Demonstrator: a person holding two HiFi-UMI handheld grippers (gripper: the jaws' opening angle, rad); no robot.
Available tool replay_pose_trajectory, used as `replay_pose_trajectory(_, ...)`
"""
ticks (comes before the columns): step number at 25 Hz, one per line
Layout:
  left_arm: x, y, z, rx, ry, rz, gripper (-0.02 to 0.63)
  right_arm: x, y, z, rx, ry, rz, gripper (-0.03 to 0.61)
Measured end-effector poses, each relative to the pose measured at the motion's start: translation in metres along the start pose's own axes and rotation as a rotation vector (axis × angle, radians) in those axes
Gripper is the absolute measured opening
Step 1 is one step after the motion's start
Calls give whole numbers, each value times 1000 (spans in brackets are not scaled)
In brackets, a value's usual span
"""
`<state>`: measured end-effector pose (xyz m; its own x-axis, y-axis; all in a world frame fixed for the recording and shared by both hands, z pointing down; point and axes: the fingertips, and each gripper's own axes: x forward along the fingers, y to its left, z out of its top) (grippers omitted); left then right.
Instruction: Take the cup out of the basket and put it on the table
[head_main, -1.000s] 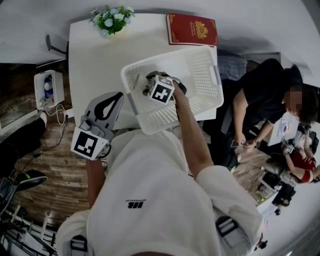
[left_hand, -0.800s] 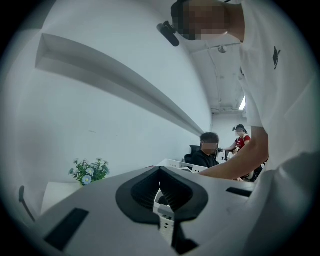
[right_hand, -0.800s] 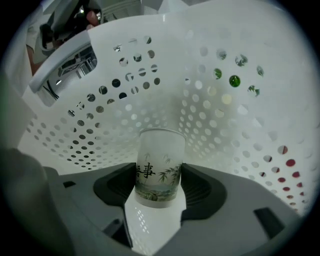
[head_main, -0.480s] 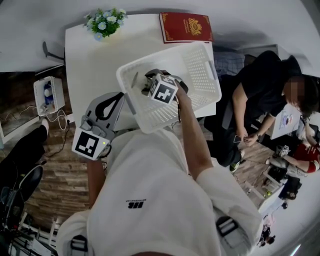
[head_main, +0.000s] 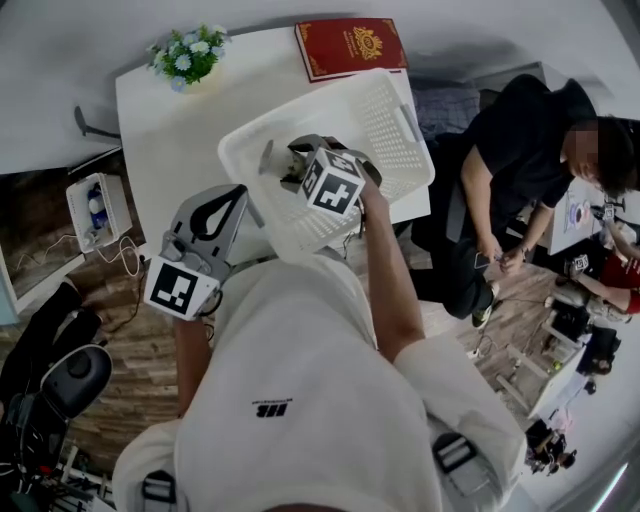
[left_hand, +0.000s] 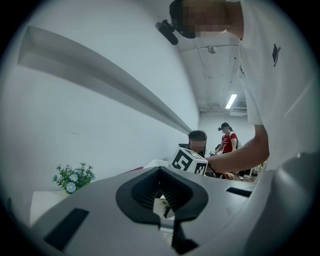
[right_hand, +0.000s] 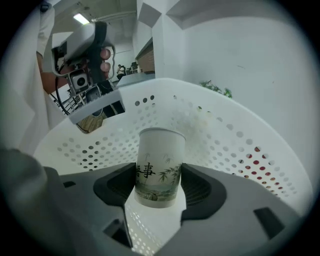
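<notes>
White table (head_main: 165, 135) lies beneath both tongs. Right tongs (right_hand: 159, 182) clench the cup (right_hand: 158, 157), upright between them, inside the basket (right_hand: 227, 145). Left tongs (left_hand: 162, 199) clamp the basket rim.

The right gripper (right_hand: 159, 189) has raised the cup (right_hand: 159, 160) inside the basket (right_hand: 240, 150).

cup (right_hand: 159, 167): white, bamboo print | upright, gripped | inside white perforated basket (right_hand: 240, 150)
</notes>
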<state>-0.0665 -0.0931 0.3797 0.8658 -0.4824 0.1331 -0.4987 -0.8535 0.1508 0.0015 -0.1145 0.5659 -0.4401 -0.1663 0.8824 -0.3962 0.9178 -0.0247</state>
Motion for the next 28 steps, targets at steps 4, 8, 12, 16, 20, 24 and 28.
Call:
replay_pose_trajectory(4, 4, -6, 1, 10, 0, -36, 9, -15, 0, 2, 17, -19, -38, 291)
replay_pose_trajectory(8, 7, -13, 2, 24, 6, -74, 9, -27, 1, -1, 36, -29, -75, 291)
replay_pose_trajectory(12, 10, -20, 2, 30, 10, -108, 9, -38, 1, -3, 56, -41, -109, 291)
replay_pose_trajectory(16, 13, -26, 3, 40, 15, -141, 9, -50, 1, -2, 70, -57, -144, 291)
replay_pose_trajectory(20, 14, -30, 3, 51, 16, -175, 9, -62, 1, 1, 77, -69, -183, 291)
replay_pose_trajectory(24, 18, -34, 5, 60, 16, -208, 9, -76, -1, 5, 79, -76, -217, 291)
replay_pose_trajectory(28, 21, -38, 6, 68, 15, -237, 9, -86, -2, 4, 87, -82, -246, 291)
